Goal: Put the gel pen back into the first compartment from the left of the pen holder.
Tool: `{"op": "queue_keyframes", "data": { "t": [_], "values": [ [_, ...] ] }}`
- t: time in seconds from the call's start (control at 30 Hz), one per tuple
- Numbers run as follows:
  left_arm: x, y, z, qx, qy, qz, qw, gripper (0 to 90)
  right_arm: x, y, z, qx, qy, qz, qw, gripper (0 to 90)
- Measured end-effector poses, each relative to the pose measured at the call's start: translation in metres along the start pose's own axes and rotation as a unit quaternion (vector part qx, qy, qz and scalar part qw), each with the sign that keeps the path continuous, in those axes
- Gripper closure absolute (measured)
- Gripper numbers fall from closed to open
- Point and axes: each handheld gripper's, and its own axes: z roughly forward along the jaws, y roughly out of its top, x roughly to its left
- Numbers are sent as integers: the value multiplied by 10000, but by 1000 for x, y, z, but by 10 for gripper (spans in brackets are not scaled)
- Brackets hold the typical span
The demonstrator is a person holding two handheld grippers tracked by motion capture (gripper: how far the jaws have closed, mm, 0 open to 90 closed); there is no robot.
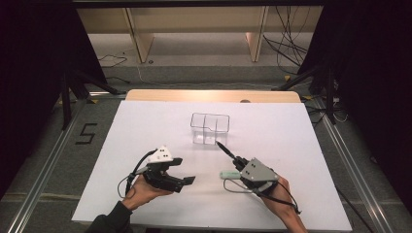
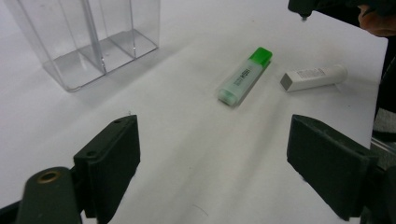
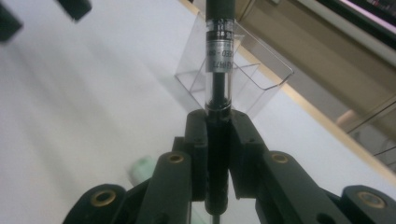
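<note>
Black pen [image 3: 217, 70] pinched between right gripper [image 3: 217, 135] jaws, tip aimed toward clear divided organizer [image 1: 210, 127] at table's [image 1: 145, 121] far middle. Left gripper [image 2: 212, 154] held low, jaws spread wide, nothing gripped. Green highlighter [image 2: 245, 75] and white tube [image 2: 314, 77] laid on table ahead.

White table [image 1: 145, 131]: organizer [image 1: 209, 128], highlighter [image 2: 244, 76], tube [image 2: 314, 77].

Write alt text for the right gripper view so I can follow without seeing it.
The right claw is shut on a black pen that points up and away toward a clear plastic organizer standing on the white table. Part of a pale green highlighter lies blurred on the table behind the claw.
</note>
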Motion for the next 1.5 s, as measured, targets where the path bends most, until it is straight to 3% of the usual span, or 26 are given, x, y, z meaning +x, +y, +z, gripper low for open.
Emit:
{"op": "queue_keyframes", "data": {
  "t": [0.03,0.1,0.17,0.37,0.47,0.6,0.73,0.97,1.2,1.5],
  "values": [
    [1,-7,-2,-112,118,-38,9999,174,-7,1,2,-86,152,386,9991,798],
    [2,-14,-4,-245,237,-105,9994,177,-14,2,4,-206,324,751,9964,799],
    [4,-20,-4,-227,351,-87,9991,177,-21,2,7,-303,514,1123,9919,798],
    [4,-28,-8,-424,559,-185,9974,177,-34,6,22,-463,846,1829,9784,798],
    [4,-30,-11,-516,630,-183,9965,176,-37,12,31,-536,940,2018,9734,798],
    [6,-33,-15,-650,666,-343,9951,176,-40,24,42,-646,1022,2178,9685,798],
    [4,-34,-17,-684,708,-372,9944,176,-43,38,56,-688,1057,2247,9662,798],
    [-1,-35,-19,-801,672,-370,9938,173,-52,63,82,-767,1071,2488,9596,798],
    [-2,-35,-22,-914,643,-353,9931,170,-55,85,105,-756,983,2485,9607,798],
    [-1,-35,-23,-992,660,-379,9922,170,-57,99,130,-672,930,2537,9605,798]
  ]
}}
